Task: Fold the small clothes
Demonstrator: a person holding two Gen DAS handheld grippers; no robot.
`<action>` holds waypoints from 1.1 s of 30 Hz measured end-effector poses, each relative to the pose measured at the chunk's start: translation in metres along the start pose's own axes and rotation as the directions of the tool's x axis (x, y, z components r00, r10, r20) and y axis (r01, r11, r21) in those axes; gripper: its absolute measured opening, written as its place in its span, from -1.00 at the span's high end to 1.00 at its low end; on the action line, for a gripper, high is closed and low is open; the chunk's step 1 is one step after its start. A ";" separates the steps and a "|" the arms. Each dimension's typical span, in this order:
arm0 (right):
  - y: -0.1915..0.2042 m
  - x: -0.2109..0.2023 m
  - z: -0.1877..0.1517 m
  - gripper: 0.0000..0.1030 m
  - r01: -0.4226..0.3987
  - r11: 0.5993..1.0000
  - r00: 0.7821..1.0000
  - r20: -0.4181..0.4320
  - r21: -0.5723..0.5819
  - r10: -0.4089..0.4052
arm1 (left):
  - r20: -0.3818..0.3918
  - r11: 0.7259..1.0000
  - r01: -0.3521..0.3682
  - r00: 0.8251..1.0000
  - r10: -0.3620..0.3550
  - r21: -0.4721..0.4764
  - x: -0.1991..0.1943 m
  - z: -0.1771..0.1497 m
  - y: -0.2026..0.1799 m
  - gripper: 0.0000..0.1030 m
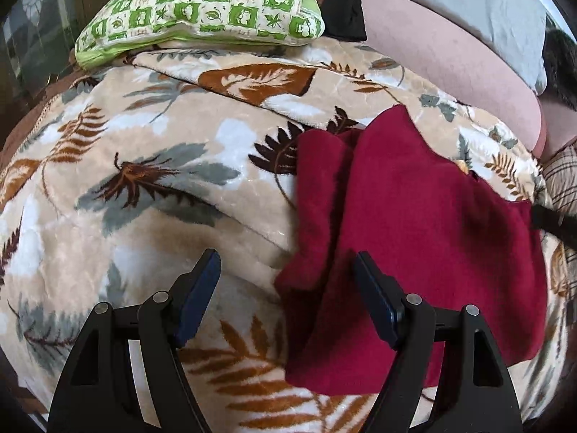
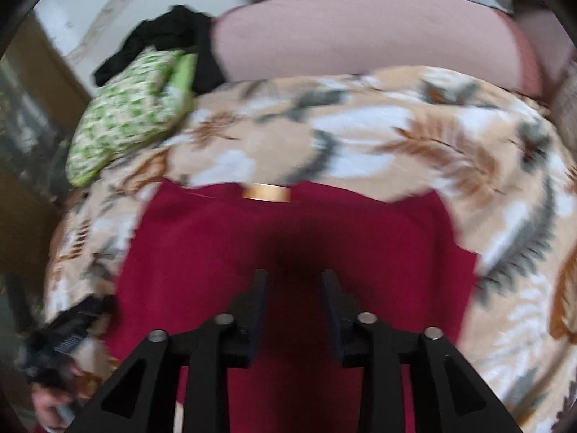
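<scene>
A dark red fleece garment (image 1: 414, 223) lies spread on a beige blanket (image 1: 144, 187) printed with brown, grey and white leaves, which covers a bed. In the left wrist view the garment fills the lower right of the frame, with one panel folded over along its left side so that a raised edge runs from the upper middle down toward the bottom.

The left gripper (image 1: 286, 265) sits at the bottom centre of that view with its 2 fingers (image 1: 200, 292) spread wide and nothing between them; the left finger is over the bare blanket and the right finger is over the garment's left edge. Whether either touches the cloth cannot be told.

In the right wrist view, which is blurred, the garment (image 2: 288, 238) occupies the centre and lower middle, with a small gold label (image 2: 266, 192) at its upper edge. The right gripper (image 2: 295, 278) is at the bottom centre, its fingers (image 2: 260, 288) partly apart with a moderate gap, above the red cloth and gripping nothing that can be seen.

A green and white checked pillow (image 1: 202, 7) lies at the upper left of the blanket, a black cloth (image 1: 342, 7) just beside it, and a pink cushion (image 1: 450, 61) at the upper right.
</scene>
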State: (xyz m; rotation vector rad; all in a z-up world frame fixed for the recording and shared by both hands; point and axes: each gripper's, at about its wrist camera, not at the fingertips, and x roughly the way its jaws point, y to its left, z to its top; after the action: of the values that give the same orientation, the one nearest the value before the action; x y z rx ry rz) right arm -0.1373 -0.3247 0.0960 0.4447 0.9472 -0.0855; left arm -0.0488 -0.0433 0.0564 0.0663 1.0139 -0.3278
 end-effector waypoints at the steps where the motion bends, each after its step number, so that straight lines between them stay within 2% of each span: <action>1: 0.013 0.006 0.005 0.24 -0.048 0.999 0.999 -0.006 0.000 0.048 | -0.005 1.000 0.004 1.000 -0.004 0.003 0.004 0.001 0.001 -0.49; 4: 0.047 0.029 0.017 0.23 -0.147 0.989 0.989 -0.035 -0.003 0.147 | -0.027 1.000 0.019 0.999 -0.019 -0.006 0.012 0.003 0.005 -0.49; 10: 0.101 0.071 0.039 0.21 -0.206 0.979 0.976 -0.077 -0.005 0.205 | -0.045 0.999 0.046 0.998 -0.047 -0.018 0.017 0.007 0.009 -0.49; 16: 0.138 0.116 0.057 0.20 -0.160 0.987 0.977 -0.142 -0.018 0.156 | -0.054 0.997 0.066 0.996 -0.068 -0.033 0.020 0.004 0.012 -0.49; 19: 0.140 0.148 0.061 0.19 -0.053 0.998 0.975 -0.216 -0.021 0.047 | -0.062 0.996 0.075 0.995 -0.077 -0.039 0.022 0.005 0.013 -0.49; 21: 0.133 0.168 0.060 0.19 -0.030 0.999 0.964 -0.265 0.027 0.036 | -0.068 0.995 0.081 0.994 -0.084 -0.050 0.023 0.006 0.014 -0.49; 25: 0.129 0.173 0.062 0.20 -0.053 0.999 0.975 -0.216 0.000 0.052 | -0.072 0.994 0.092 0.993 -0.096 -0.056 0.024 0.007 0.015 -0.49; 26: 0.130 0.171 0.064 0.41 -0.053 0.998 0.978 -0.204 -0.020 0.048 | -0.072 0.994 0.097 0.992 -0.101 -0.058 0.023 0.007 0.015 -0.49; 27: 0.131 0.169 0.064 0.72 -0.052 0.998 0.980 -0.192 -0.035 0.044 | -0.072 0.993 0.100 0.992 -0.104 -0.058 0.022 0.007 0.016 -0.49; 30: 0.141 0.156 0.069 0.85 -0.073 0.993 0.989 -0.134 -0.091 0.060 | -0.077 0.993 0.106 0.991 -0.110 -0.054 0.020 0.008 0.018 -0.49; 32: 0.155 0.151 0.071 1.00 -0.122 0.984 0.988 -0.111 -0.126 0.109 | -0.083 0.992 0.108 0.990 -0.113 -0.058 0.022 0.007 0.019 -0.49; 33: 0.159 0.152 0.071 1.00 -0.128 0.982 0.988 -0.108 -0.136 0.114 | -0.085 0.992 0.110 0.990 -0.115 -0.061 0.023 0.007 0.019 -0.49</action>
State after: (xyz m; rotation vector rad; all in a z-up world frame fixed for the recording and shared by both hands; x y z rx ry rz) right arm 0.0485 -0.1907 0.0631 0.3761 1.0150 0.1158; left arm -0.0263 -0.0321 0.0393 -0.0274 1.1159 -0.4018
